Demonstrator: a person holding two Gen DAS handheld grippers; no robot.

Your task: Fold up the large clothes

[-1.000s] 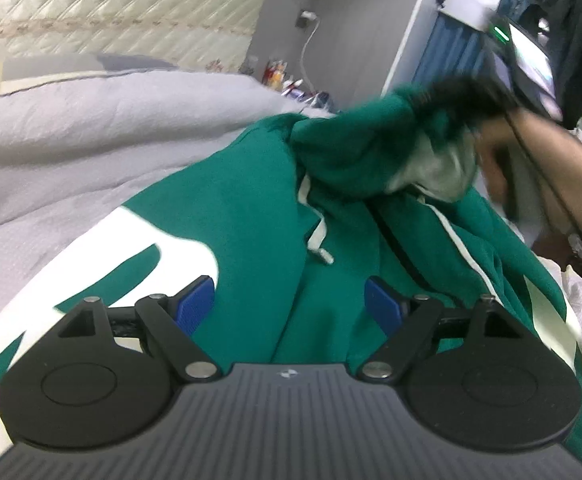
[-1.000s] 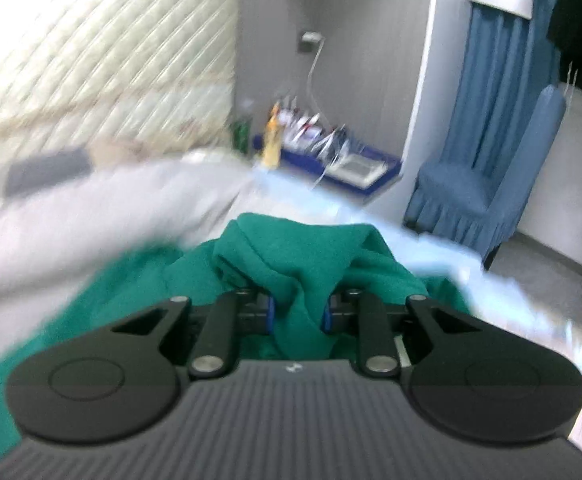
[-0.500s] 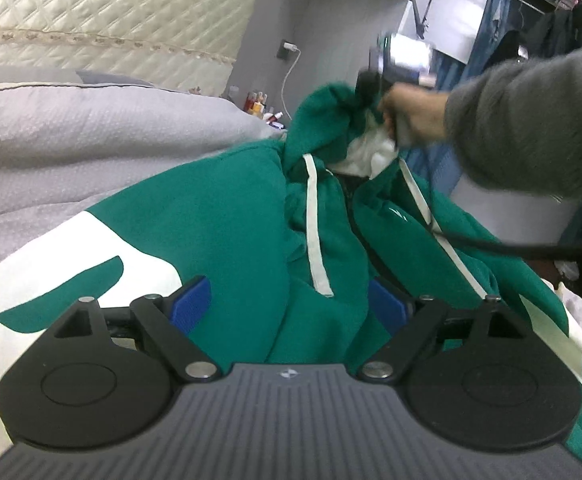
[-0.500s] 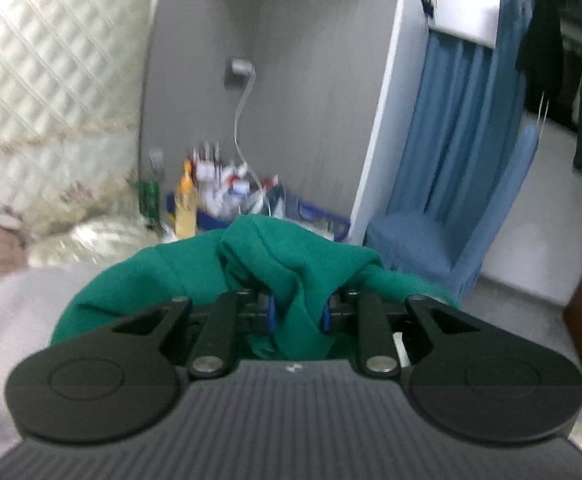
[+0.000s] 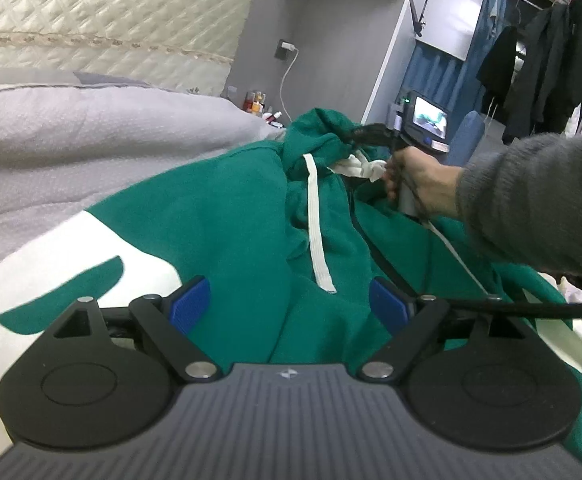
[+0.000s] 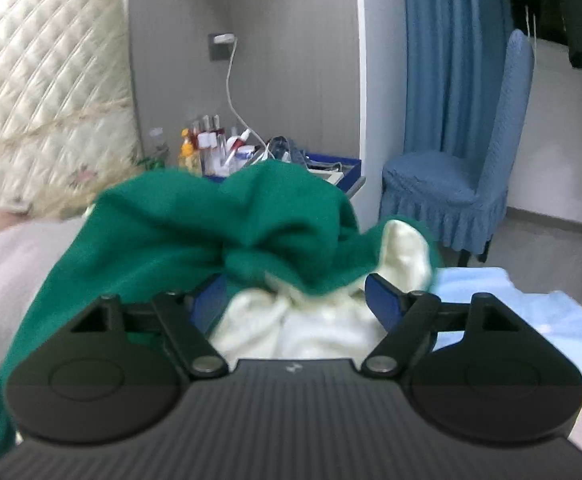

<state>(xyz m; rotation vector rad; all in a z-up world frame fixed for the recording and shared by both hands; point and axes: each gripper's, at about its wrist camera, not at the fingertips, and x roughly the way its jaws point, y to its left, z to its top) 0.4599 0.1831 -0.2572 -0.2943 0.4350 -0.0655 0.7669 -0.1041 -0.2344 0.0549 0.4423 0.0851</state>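
Green fleece, thick and soft, sags under my left gripper (image 5: 289,306), jaws spread wide above the hoodie (image 5: 227,216) lying on the grey bedding (image 5: 71,136). Farther off, my right gripper (image 6: 295,294) gapes around the bunched hood. I'd pinch seams or hem, not the drawstring (image 5: 317,216). No readable writing.
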